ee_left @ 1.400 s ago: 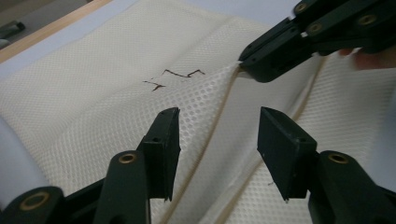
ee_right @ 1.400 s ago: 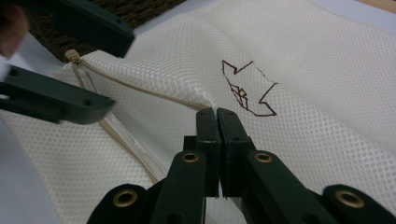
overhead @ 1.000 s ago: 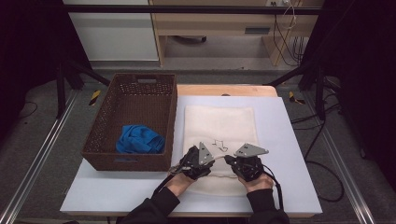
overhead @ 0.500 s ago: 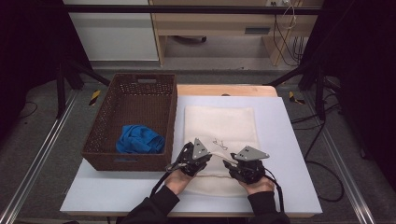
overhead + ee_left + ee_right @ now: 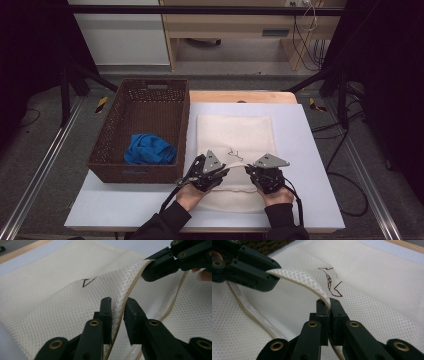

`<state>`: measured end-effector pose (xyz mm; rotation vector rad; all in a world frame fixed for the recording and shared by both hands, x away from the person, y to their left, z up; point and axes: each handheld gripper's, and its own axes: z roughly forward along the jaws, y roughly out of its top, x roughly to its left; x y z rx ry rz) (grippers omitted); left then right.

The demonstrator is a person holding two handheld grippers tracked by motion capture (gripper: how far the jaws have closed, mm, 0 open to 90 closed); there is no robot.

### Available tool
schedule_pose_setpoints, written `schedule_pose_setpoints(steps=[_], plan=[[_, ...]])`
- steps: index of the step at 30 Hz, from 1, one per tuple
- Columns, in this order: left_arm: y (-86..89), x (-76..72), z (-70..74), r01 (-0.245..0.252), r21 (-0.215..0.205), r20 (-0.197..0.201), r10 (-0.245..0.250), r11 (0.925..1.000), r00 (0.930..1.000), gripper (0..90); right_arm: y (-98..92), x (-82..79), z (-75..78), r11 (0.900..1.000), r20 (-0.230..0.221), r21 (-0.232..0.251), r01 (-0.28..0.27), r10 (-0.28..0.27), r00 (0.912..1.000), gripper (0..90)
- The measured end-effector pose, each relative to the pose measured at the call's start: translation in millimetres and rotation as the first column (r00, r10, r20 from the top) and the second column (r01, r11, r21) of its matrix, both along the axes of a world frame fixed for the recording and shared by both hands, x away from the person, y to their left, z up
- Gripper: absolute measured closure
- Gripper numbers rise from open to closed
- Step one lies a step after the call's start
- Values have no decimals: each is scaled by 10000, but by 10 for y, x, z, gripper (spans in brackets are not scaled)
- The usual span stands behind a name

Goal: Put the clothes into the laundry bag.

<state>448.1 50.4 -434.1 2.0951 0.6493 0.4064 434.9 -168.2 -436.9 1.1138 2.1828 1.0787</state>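
A cream mesh bag (image 5: 235, 135) lies flat on the white table (image 5: 310, 150), with a dark thread squiggle (image 5: 330, 282) near its raised front edge. My right gripper (image 5: 329, 305) is shut on that hem, having just closed on it. It pinches the edge upright at the near middle of the bag (image 5: 247, 169). My left gripper (image 5: 117, 307) stands just to its left (image 5: 227, 169). Its jaws have just been opening, and the hem runs through the gap between them without being pressed. The lifted edge arches from one gripper to the other (image 5: 152, 270).
A dark woven basket (image 5: 145, 100) stands on the table's left side, close beside the bag, with a crumpled blue cloth (image 5: 150, 149) in its near end. A wooden strip (image 5: 240, 96) runs along the table's far edge. Cables trail from both grippers toward me.
Both hands have stayed almost where they were at the bag's front edge. The hem remains lifted between the two grippers.
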Motion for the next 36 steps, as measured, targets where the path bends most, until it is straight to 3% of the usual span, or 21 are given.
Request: schedule_pose_setpoints(steps=[4,13,21,28,32,36], plan=[[77,-75,103,100,-281,19,-100,9996,9999,590,-38,-3,23,9993,90,364,-40,37,10000,874],[326,-237,411,35,-652,501,-3,9979,9987,467,-53,-31,87,9973,606,735,-93,49,9982,874],[737,-160,670,-799,-962,916,888,9921,9918,410,-65,-45,126,9959,944,901,-94,9,9955,875],[1148,2,871,-1808,-1089,1067,1923,9775,9755,359,-78,-51,148,9941,1050,1082,-44,-71,9944,875],[1367,115,944,-2377,-915,1158,2475,9670,9620,327,-81,-55,153,9936,1095,1125,-47,-77,9940,875],[1581,263,995,-2941,-889,1156,3032,9516,9459,315,-78,-57,155,9942,1111,1075,-51,-69,9938,875]])
